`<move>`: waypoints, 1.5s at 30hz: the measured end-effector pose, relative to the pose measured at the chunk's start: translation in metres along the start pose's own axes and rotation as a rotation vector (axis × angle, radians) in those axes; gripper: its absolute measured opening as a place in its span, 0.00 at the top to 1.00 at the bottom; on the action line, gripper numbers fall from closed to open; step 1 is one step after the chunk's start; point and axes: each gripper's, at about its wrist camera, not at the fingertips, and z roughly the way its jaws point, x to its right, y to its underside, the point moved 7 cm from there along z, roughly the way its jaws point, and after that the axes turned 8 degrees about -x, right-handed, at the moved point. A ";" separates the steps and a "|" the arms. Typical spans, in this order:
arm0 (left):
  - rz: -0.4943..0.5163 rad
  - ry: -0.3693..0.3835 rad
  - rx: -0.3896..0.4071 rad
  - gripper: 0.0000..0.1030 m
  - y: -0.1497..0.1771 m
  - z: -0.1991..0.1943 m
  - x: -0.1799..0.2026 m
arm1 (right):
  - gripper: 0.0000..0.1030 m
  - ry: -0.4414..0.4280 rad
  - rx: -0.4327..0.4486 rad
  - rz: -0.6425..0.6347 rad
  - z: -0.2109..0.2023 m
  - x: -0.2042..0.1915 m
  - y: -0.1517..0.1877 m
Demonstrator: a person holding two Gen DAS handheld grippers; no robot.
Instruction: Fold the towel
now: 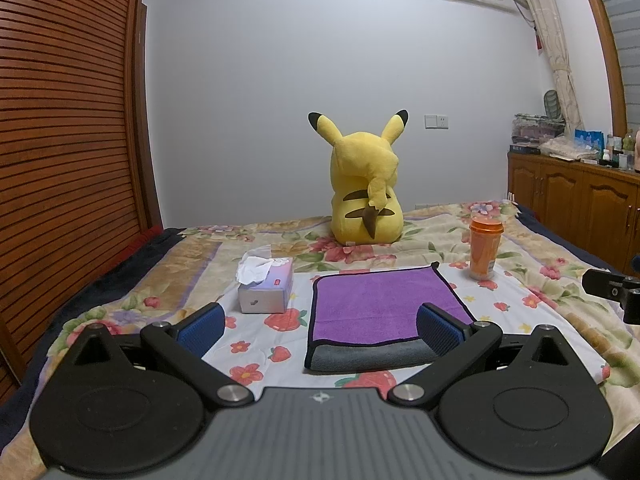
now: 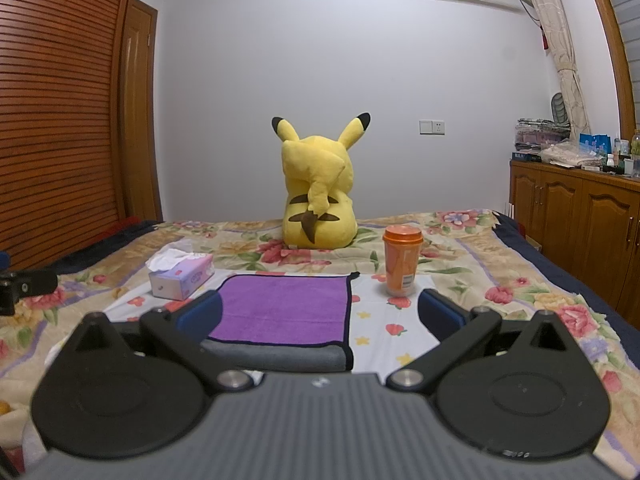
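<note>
So the purple towel (image 1: 380,300) is lying flat on the floral bedspread (image 1: 560,320), already doubled over, with its grey underside (image 1: 368,356) peeking out along the near edge. The left gripper (image 1: 320,322) is hovering just short of that near edge, fingers spread wide and gripping nothing, its right pad (image 1: 438,326) sitting over the towel's near right corner. The right gripper (image 2: 320,314) is hanging at the same edge, also released and empty, with its left pad (image 2: 200,314) overlapping the towel's near left corner. A tissue box (image 1: 266,286) is sitting just left of the towel, an orange cup (image 1: 485,248) is standing off its far right corner, and a yellow plush (image 1: 366,188) is sitting well behind the towel, facing the wall.
</note>
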 end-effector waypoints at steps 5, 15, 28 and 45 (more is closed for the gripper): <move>0.003 0.000 0.000 0.00 0.000 -0.004 0.000 | 0.00 0.000 0.000 0.000 0.000 0.000 -0.001; 0.009 -0.002 -0.001 0.00 0.002 -0.004 -0.001 | 0.00 -0.001 0.000 0.000 0.000 -0.001 0.000; 0.014 -0.005 -0.001 0.00 -0.001 -0.005 0.000 | 0.00 -0.001 0.000 0.001 0.000 0.000 0.001; 0.017 -0.006 0.000 0.00 -0.001 -0.005 0.001 | 0.00 0.000 0.002 0.000 0.000 0.001 0.002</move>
